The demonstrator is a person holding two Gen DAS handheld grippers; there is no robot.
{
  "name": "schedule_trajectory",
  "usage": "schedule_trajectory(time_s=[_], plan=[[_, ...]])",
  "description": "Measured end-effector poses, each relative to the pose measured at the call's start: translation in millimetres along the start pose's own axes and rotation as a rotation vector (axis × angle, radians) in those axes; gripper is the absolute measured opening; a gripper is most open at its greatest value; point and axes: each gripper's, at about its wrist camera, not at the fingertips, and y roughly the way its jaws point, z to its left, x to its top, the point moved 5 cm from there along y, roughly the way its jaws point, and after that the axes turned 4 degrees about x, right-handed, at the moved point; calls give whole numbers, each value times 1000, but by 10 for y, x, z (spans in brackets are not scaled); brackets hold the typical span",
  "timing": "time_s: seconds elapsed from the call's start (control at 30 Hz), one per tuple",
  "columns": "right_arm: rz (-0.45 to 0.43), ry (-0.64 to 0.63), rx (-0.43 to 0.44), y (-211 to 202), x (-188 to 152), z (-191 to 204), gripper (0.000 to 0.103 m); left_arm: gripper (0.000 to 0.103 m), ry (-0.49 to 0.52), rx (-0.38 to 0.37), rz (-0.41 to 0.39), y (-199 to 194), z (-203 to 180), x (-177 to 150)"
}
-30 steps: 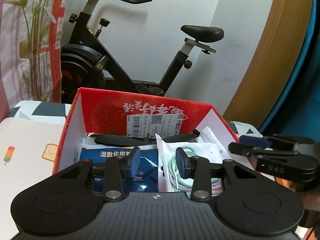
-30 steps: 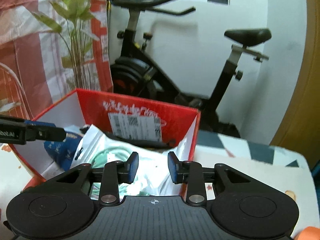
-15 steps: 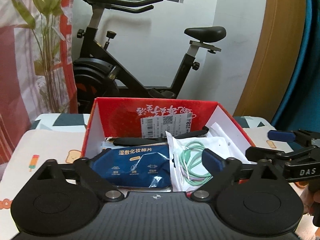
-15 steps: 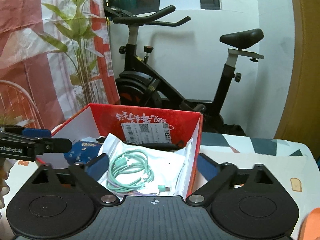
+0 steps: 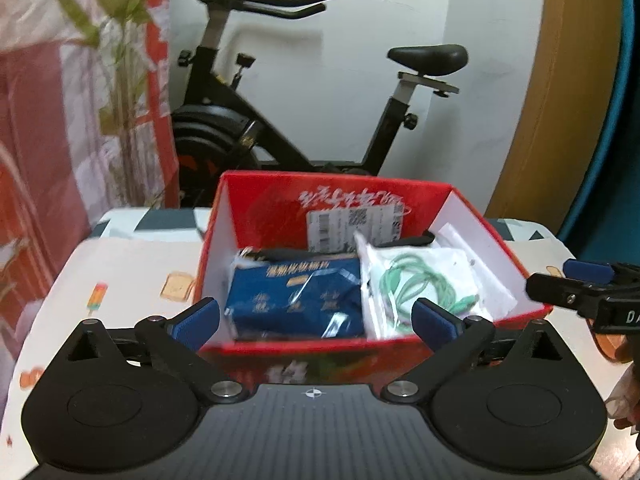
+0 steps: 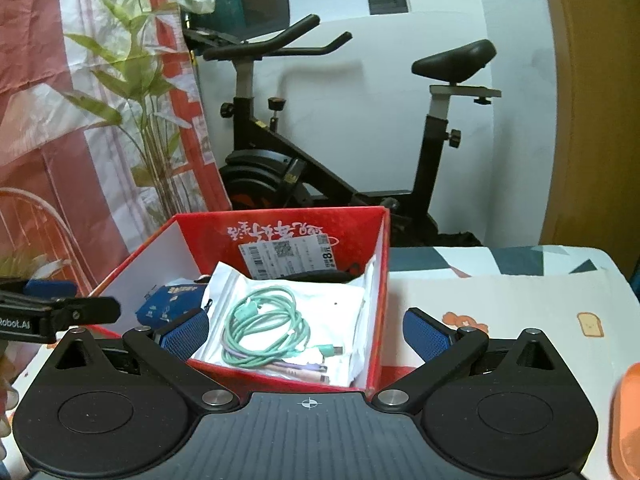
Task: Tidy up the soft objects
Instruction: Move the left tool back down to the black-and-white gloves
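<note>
A red cardboard box (image 5: pixel 340 196) stands on the table; it also shows in the right wrist view (image 6: pixel 372 320). Inside lie a blue soft pack (image 5: pixel 296 300) on the left and a clear bag with a coiled green cable (image 5: pixel 424 284) on the right; the pack (image 6: pixel 168 304) and the cable bag (image 6: pixel 272 320) show in the right wrist view too. My left gripper (image 5: pixel 316 320) is open and empty, just in front of the box. My right gripper (image 6: pixel 308 336) is open and empty at the box's near right corner.
The table wears a cloth (image 6: pixel 500 300) with cartoon prints. An exercise bike (image 6: pixel 340 160) stands behind it against a white wall. A curtain with leaf print (image 5: pixel 80 120) hangs at the left. An orange object (image 6: pixel 628 420) lies at the right edge.
Both grippers opened wide and pulled back out of the box. The blue pack and the cable bag stay lying in the box.
</note>
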Motion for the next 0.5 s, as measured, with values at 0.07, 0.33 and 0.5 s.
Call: schedule_trajectory(time_s=[0.07, 0.33, 0.5], plan=[[-7, 7, -3, -29, -52, -21, 103, 103, -18, 3, 8, -38, 53, -97], [5, 50, 2, -73, -408, -24, 103, 103, -82, 36, 76, -110, 233, -515], [44, 70, 30, -79, -667, 53, 103, 103, -97, 38, 118, -126, 257, -725]])
